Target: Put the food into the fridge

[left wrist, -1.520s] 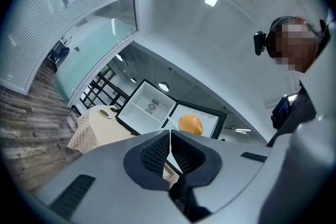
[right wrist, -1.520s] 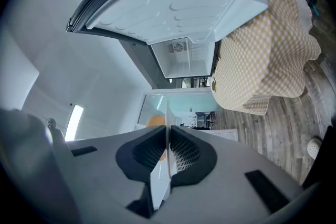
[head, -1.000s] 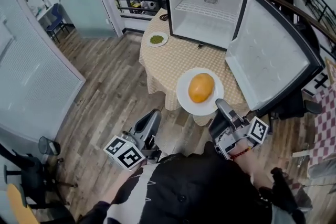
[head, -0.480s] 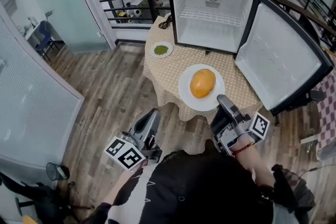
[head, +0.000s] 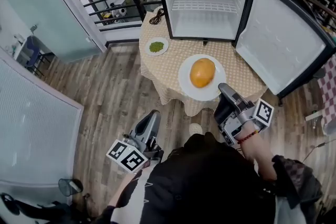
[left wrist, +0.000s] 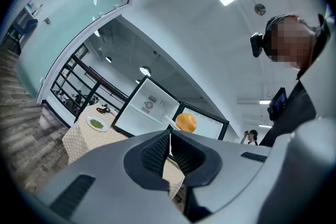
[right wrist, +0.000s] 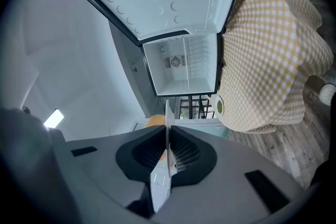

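A round orange food [head: 202,72] lies on a white plate [head: 185,83] held over the checked table [head: 170,63], in front of the open fridge [head: 203,2]. My right gripper [head: 224,93] is shut on the plate's near rim. In the right gripper view the plate [right wrist: 167,131] shows edge-on between the pads, with the orange food [right wrist: 154,121] behind it. My left gripper [head: 153,119] hangs low over the wooden floor, left of the table, shut and holding nothing. In the left gripper view its pads [left wrist: 157,152] meet. A small plate of green food [head: 156,46] sits at the table's far left.
The fridge door [head: 286,42] stands swung wide to the right of the table. The fridge's inside is white, with a wire shelf [head: 203,6] and nothing on it. A black railing [head: 113,0] runs behind the table. A dark cable [head: 156,19] lies by the fridge's left side.
The plate with the orange food, held in my right gripper, has moved a little forward over the table toward the fridge. My left gripper stays low and shut.
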Tool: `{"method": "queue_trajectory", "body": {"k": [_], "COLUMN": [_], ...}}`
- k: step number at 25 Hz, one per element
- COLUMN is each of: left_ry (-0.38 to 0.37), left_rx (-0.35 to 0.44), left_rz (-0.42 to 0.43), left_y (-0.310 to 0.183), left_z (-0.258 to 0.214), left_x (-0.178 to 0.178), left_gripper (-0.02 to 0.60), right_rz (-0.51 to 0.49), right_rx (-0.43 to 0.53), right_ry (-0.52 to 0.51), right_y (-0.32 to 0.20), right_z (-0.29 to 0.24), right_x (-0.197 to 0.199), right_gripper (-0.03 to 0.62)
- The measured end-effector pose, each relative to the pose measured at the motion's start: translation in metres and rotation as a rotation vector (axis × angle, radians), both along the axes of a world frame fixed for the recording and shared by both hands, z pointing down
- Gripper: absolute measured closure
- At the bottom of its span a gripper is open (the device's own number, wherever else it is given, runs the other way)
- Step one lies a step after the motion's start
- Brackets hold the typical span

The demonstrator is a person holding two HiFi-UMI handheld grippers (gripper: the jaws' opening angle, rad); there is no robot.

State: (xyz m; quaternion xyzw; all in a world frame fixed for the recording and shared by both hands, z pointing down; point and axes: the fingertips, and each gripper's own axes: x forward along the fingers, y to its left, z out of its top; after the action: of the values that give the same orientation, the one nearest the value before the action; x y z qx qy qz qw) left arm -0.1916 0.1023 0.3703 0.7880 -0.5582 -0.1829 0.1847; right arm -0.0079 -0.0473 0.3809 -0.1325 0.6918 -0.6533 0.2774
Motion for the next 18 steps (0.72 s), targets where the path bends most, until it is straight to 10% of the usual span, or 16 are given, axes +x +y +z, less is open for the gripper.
{"method": "queue_trajectory", "body": {"k": [18], "left_ry": [0.024], "left_rx": [-0.031], "left_rz": [0.062], "left_y": [-0.167], "left_z": [0.012], "left_x": [-0.065], "left_gripper": [0.563], "right_rz": [0.086], "right_rx": [-0.037], "right_ry": [0.011], "right_y": [-0.159], "right_z": [0.022], "right_x": [-0.048], "right_gripper": [0.559]}}
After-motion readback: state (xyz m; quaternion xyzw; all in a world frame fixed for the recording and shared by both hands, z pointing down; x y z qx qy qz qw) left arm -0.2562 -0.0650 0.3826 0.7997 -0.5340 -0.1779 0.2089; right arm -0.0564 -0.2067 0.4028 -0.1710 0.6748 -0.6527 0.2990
